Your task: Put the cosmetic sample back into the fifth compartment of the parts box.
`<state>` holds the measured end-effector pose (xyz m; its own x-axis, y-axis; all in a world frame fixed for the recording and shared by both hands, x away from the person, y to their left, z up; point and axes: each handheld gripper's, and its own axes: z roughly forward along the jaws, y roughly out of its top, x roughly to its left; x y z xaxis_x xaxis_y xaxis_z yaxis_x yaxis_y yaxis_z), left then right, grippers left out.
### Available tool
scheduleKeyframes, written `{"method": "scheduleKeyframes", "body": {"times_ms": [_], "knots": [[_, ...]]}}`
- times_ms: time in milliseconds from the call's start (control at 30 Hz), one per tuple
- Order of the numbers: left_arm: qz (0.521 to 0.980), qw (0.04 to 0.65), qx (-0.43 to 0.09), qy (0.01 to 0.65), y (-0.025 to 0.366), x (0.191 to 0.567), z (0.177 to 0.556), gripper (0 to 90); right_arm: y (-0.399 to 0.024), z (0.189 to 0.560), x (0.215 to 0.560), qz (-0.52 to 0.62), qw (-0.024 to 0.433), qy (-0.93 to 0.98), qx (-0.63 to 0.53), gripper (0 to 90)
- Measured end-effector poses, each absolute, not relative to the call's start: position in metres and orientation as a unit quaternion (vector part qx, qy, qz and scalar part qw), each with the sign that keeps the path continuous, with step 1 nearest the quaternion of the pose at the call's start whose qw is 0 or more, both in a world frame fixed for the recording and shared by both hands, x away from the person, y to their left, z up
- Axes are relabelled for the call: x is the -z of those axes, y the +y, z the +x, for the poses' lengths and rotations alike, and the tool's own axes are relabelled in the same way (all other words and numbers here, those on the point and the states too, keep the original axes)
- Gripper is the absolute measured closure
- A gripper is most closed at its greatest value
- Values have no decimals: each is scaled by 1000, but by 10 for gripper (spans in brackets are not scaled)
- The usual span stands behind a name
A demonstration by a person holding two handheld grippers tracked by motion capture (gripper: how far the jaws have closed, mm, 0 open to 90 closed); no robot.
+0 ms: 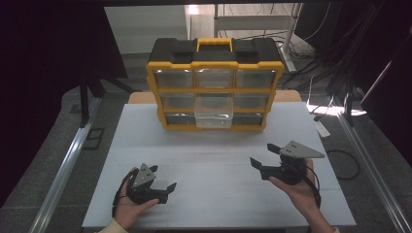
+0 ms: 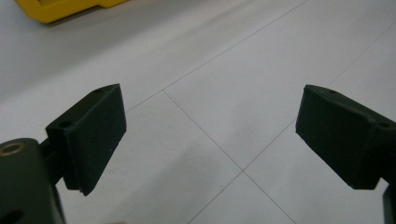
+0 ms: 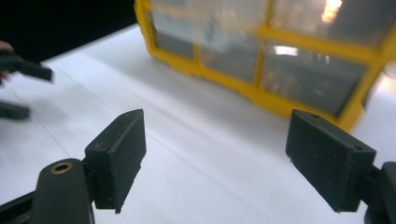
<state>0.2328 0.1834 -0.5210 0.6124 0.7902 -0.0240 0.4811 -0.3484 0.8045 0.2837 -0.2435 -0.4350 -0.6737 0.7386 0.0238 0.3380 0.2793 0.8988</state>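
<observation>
A yellow and black organizer with clear drawers stands upright at the back middle of the white table. One clear drawer in its middle column sticks out toward me. My left gripper is held low over the near left of the table, open and empty; between its jaws lies bare table, with a corner of the organizer at the top left. My right gripper hovers at the near right, open and empty, and faces the organizer. The other gripper shows at the left edge of the right gripper view.
Thin seam lines cross the table top. Metal rails run along the floor on both sides. Cables and a white power strip lie on the floor to the right. A wooden board pokes out behind the organizer.
</observation>
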Motion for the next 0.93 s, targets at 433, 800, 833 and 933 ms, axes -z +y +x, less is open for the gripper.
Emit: {"method": "scheduleKeyframes", "body": {"times_ms": [433,800,833,933], "knots": [[792,419,-182,406,186,521,235,92,-286,273,486,395,197,772,-458,199],[789,422,-176,410,187,521,237,92,-286,274,495,378,201,782,-452,196],[788,422,-175,411,187,521,237,92,-286,274,496,376,199,783,-453,196],[788,421,-175,414,187,521,236,92,-284,276,498,374,198,787,-449,196]]}}
